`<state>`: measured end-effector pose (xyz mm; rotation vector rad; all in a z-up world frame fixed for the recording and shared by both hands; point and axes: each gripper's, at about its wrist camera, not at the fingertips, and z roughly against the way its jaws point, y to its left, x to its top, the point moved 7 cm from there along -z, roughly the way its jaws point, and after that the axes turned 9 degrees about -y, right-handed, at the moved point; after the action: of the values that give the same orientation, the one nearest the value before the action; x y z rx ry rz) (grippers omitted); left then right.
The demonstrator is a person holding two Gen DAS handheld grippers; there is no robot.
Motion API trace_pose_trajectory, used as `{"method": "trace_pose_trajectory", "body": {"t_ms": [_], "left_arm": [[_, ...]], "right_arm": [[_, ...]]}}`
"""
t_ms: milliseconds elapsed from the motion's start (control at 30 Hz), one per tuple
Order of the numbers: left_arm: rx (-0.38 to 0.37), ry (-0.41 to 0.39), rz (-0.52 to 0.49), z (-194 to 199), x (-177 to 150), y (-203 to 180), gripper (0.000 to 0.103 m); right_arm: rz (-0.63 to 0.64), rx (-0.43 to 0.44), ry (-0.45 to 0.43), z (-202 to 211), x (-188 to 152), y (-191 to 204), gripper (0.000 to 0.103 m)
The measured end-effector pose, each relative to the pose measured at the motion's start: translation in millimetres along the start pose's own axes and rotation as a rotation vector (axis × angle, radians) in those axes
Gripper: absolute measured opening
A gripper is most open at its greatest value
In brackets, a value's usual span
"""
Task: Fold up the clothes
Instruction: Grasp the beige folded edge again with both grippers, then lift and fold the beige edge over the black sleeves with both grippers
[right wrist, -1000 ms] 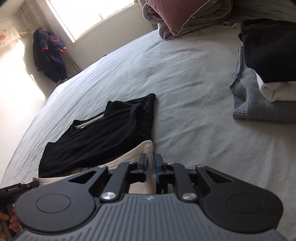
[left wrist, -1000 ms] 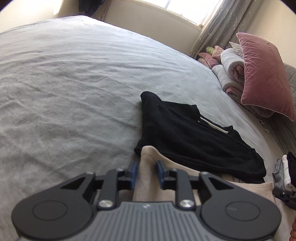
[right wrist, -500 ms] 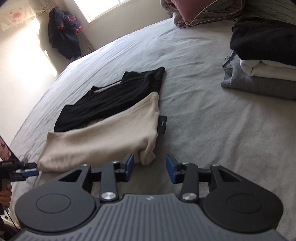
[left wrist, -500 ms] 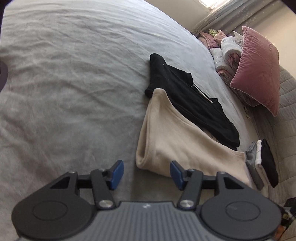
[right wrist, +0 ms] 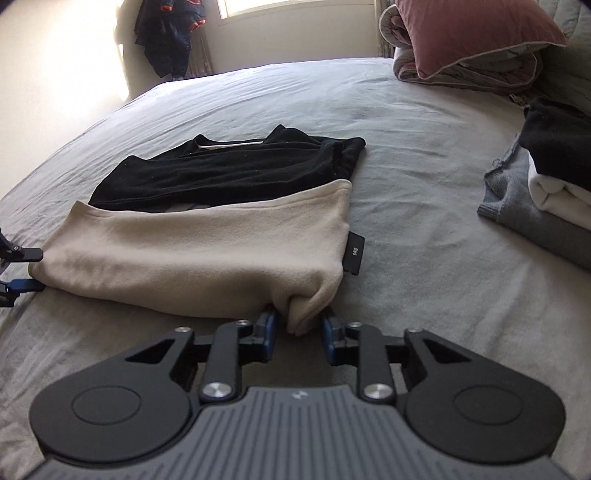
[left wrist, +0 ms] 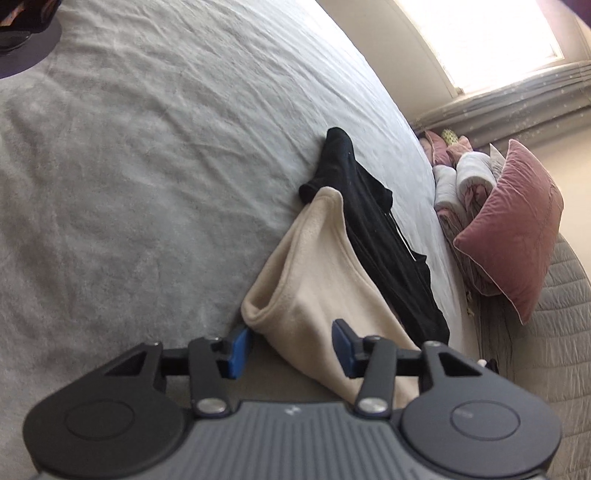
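A beige garment (right wrist: 192, 251) lies folded in a long band on the grey bed (right wrist: 406, 147), overlapping a black garment (right wrist: 229, 166) behind it. My right gripper (right wrist: 299, 330) sits at the band's right near corner. Its jaws are closing, the bunched corner stands between the blue pads (right wrist: 269, 328), and a sliver of gap still shows. My left gripper (left wrist: 290, 347) is at the other end of the beige garment (left wrist: 317, 280). Its jaws are closing too, still wide, with the folded corner between them. The left gripper (right wrist: 41, 268) also shows at the right wrist view's left edge.
A stack of folded clothes (right wrist: 554, 177), black on white on grey, sits at the right. A pink pillow (left wrist: 513, 229) and rolled bedding lean at the bed's head. A dark jacket (right wrist: 166, 33) hangs by the window. A black label (right wrist: 354, 254) pokes out from under the beige cloth.
Both grippers held the beige garment's edge, then opened and let it down onto the black one. Both drew back, rolled, and now close around its near corners.
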<state>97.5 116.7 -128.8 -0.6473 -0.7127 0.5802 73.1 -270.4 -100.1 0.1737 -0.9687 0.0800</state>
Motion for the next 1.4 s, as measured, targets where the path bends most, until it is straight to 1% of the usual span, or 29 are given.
{"method": "trace_pose_trajectory", "body": {"t_ms": [33,67,167,233,300,333,400,467,500,533,567,600,633,700,733,767,800,867,933,1033,1133,1233,1400], "left_arm": [[0.019,-0.014,-0.015,0,1,0,0.014],[0.036,-0.034,-0.028,2,2,0,0.007],[0.042,-0.086,-0.058,12,8,-4,0.006],[0.043,-0.106,-0.115,17,10,-11,0.006],[0.062,-0.092,-0.165,14,8,-13,0.006],[0.079,-0.077,-0.182,10,6,-11,0.006],[0.101,-0.046,-0.197,3,3,-6,0.007],[0.091,-0.037,-0.206,1,5,-6,0.011],[0.082,-0.028,-0.217,2,6,-7,0.016],[0.070,-0.021,-0.226,3,8,-7,0.020],[0.054,-0.013,-0.231,5,9,-6,0.031],[0.036,-0.007,-0.232,7,11,-5,0.042],[0.020,-0.001,-0.224,8,12,-4,0.044],[0.000,0.019,-0.216,7,14,-4,0.046],[-0.008,0.026,-0.220,7,16,-4,0.047],[-0.020,0.036,-0.226,6,18,-5,0.052],[-0.039,0.051,-0.234,3,20,-6,0.058],[-0.063,0.065,-0.235,-2,26,-5,0.059],[-0.073,0.064,-0.220,-7,33,-1,0.059],[-0.095,0.099,-0.210,-14,32,1,0.056],[-0.123,0.146,-0.250,-15,26,-4,0.056],[-0.158,0.192,-0.269,-15,19,-6,0.056],[-0.190,0.222,-0.232,-21,13,-5,0.056]], "right_arm": [[0.034,-0.003,-0.005,2,2,2,0.016],[0.069,-0.006,-0.010,5,4,3,0.014],[0.220,-0.008,-0.058,22,13,12,0.012],[0.315,-0.007,-0.063,29,12,17,0.011],[0.378,-0.017,-0.032,27,3,15,0.010],[0.398,-0.028,-0.002,23,-4,11,0.006],[0.438,-0.064,0.066,12,-20,2,0.005],[0.428,-0.073,0.079,12,-24,-5,0.004],[0.399,-0.072,0.081,14,-22,-10,0.004],[0.339,-0.064,0.081,17,-19,-16,0.004],[0.265,-0.051,0.077,22,-16,-23,0.005],[0.182,-0.031,0.075,26,-13,-30,0.009],[0.087,-0.005,0.075,30,-11,-38,0.018],[-0.091,0.063,0.082,35,-9,-49,0.027],[-0.162,0.094,0.079,36,-8,-52,0.038],[-0.225,0.117,0.073,37,-6,-55,0.047],[-0.280,0.135,0.068,35,-5,-57,0.048],[-0.395,0.165,0.061,26,-3,-60,0.048],[-0.505,0.195,0.075,14,-7,-64,0.048],[-0.602,0.233,0.080,1,-7,-64,0.048],[-0.685,0.271,0.079,-12,-4,-63,0.048],[-0.730,0.299,0.081,-22,0,-60,0.048],[-0.756,0.336,0.094,-37,8,-59,0.047]]}}
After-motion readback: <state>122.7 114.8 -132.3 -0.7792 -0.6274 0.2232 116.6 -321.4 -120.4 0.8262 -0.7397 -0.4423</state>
